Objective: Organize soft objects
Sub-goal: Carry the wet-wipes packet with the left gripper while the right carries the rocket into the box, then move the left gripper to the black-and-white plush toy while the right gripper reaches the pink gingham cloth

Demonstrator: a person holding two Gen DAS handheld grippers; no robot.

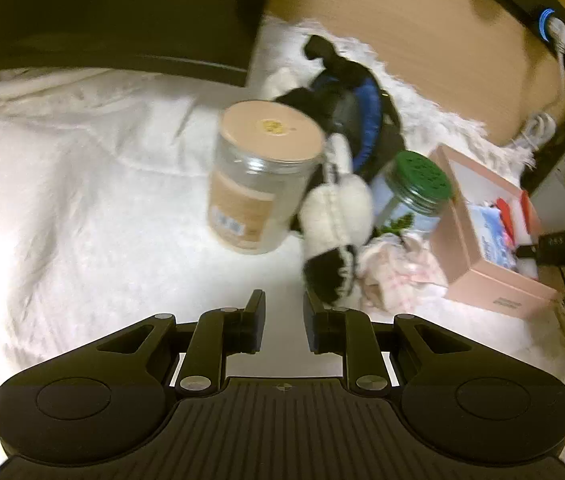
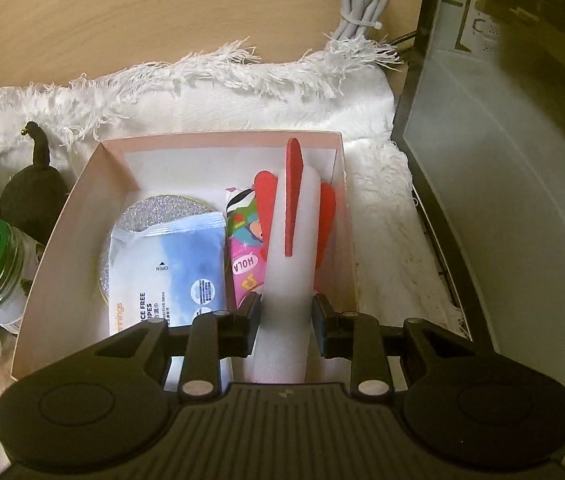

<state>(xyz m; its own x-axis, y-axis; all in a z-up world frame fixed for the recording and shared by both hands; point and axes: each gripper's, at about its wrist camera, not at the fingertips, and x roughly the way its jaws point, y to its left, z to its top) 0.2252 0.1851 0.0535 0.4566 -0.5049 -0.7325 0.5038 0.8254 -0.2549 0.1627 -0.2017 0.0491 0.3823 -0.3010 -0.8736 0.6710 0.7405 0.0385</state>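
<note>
In the right wrist view a white foam rocket [image 2: 290, 240] with red fins lies lengthwise in a pink cardboard box [image 2: 218, 138]. Its near end sits between the fingers of my right gripper [image 2: 287, 312], whose pads stand at its sides without denting it. In the left wrist view a black-and-white plush toy [image 1: 338, 212] with a blue band lies on the white fringed cloth [image 1: 82, 160]. A crumpled pink lace cloth [image 1: 398, 272] lies beside it. My left gripper [image 1: 284, 308] hovers just short of the plush, jaws narrowly apart with nothing between them.
A tan-lidded jar [image 1: 258, 184] and a green-lidded jar [image 1: 414, 192] stand beside the plush. The box also holds a wipes pack [image 2: 174, 264], a glitter disc [image 2: 162, 208] and a colourful packet [image 2: 244, 248]. A grey bin [image 2: 482, 160] stands to the right. A coiled white cable [image 2: 362, 0] lies on the wooden table.
</note>
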